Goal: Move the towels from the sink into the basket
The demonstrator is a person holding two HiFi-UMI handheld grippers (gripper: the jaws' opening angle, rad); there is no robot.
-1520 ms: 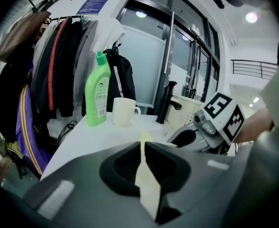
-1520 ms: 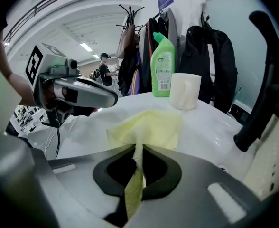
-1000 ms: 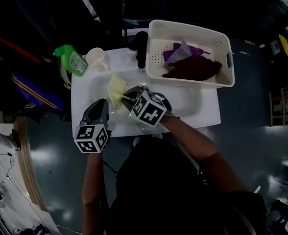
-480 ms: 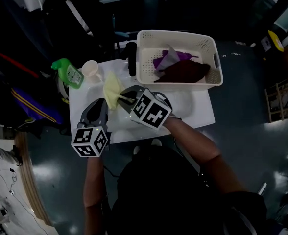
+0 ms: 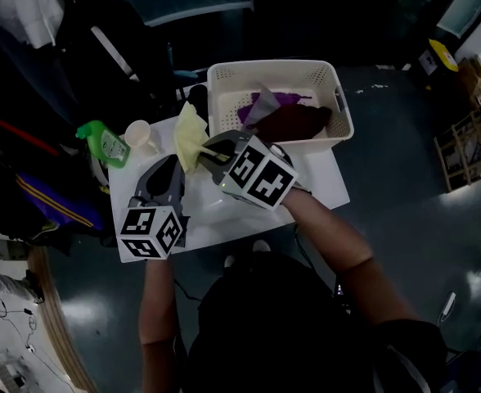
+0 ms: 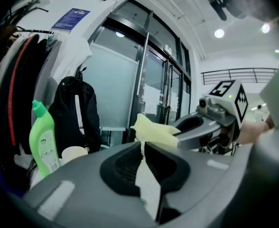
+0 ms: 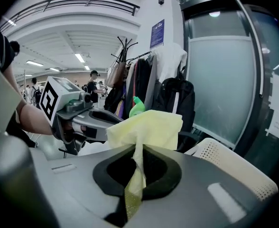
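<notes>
- Lifted since a second ago, both hand-held grippers and the yellow towel [image 5: 189, 140] are now seen clear of the sink [image 5: 212, 210], with the towel brought closer to the basket [image 5: 224, 77].
- Right hand-held gripper [image 7: 138, 148]: its jaws are closed tight on a bunched fold of the yellow towel, which fans out beyond the tips.
- Left hand-held gripper [image 6: 143, 147]: its jaws are also drawn together on a pale strip, judged to be another edge of the same towel, so the cloth is carried at two points and kept from trailing.
- Yellow towel: it is held in the air between the two grippers, above the sink and just beside the basket's near corner, not yet over the basket.
- Basket: a dark maroon towel [image 5: 296, 121], a purple towel [image 5: 288, 98] and a grey cloth [image 5: 259, 106] are already lying inside, so this is judged to be a late transfer.
- Further out, a green bottle [image 5: 103, 144] and a cup [image 5: 137, 132] are left standing on the worktop, out of the carrying path.
</notes>
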